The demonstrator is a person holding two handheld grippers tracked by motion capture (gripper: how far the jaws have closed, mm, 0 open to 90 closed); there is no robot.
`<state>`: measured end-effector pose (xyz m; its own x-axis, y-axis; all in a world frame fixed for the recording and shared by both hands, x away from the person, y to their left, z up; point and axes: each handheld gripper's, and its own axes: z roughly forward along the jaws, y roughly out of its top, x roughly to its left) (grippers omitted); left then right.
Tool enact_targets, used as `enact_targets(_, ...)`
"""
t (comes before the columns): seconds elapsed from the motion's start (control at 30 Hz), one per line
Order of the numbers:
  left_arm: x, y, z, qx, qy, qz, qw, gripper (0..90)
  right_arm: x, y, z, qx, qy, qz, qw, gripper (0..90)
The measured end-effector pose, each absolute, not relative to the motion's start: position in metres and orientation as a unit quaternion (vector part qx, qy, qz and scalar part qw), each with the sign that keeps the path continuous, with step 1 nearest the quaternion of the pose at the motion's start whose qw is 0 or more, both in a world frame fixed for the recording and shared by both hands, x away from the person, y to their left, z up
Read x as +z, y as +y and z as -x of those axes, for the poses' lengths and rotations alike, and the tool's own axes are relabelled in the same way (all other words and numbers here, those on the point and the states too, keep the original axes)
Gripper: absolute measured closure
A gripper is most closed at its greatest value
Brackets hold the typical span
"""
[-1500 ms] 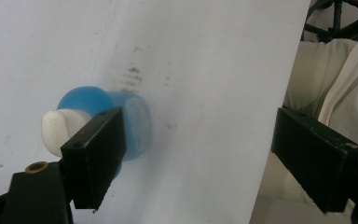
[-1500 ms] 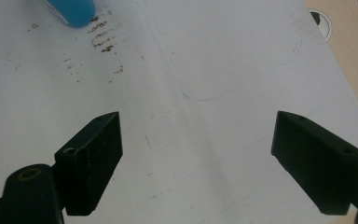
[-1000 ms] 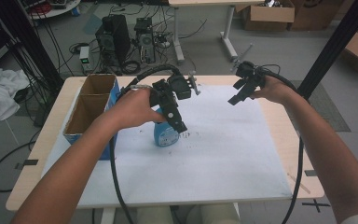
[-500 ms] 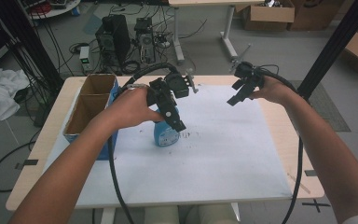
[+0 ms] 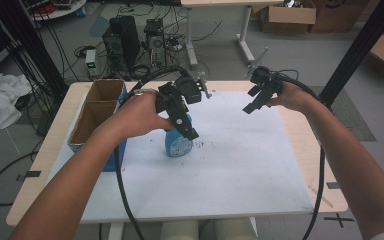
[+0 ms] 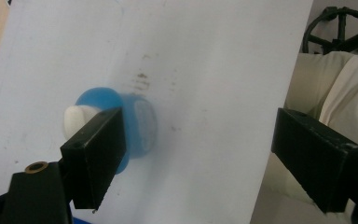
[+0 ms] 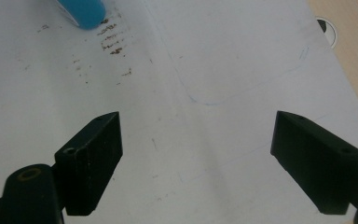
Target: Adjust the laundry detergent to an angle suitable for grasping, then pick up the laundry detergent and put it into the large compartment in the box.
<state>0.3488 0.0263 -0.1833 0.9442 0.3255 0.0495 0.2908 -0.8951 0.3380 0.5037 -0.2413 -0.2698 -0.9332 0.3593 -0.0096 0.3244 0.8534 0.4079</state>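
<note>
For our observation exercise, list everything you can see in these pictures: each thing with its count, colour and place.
bottle: one, blue with a white cap, upright on the sheet, left of centre
white sheet: one, covers most of the table top
brown specks: a patch, on the sheet beside the bottle
cardboard box: one, brown with a blue side, two compartments, table's left edge
table: one, light wood
left gripper: black, jaws wide open, above the bottle
right gripper: black, jaws wide open, above bare sheet

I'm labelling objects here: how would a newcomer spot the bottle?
Start at the white sheet covering the table. Near its left side, beside the cardboard box, the blue bottle stands under the left gripper. It is the sheet's one blue, white-capped thing.
</note>
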Motion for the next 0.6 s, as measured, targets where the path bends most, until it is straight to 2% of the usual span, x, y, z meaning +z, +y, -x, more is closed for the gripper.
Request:
enact_targets(0.4, -0.172, 0.027, -0.354, 0.063, 0.161, -0.970, 0.171, 17.9, -0.268, -0.245, -0.503, 0.207, 0.960, -0.182, 0.045, 16.7)
enact_targets(0.6, -0.173, 0.031, -0.369, 0.074, 0.172, -0.968, 0.167, 17.4, -0.268, -0.247, -0.504, 0.209, 0.960, -0.183, 0.046, 16.6)
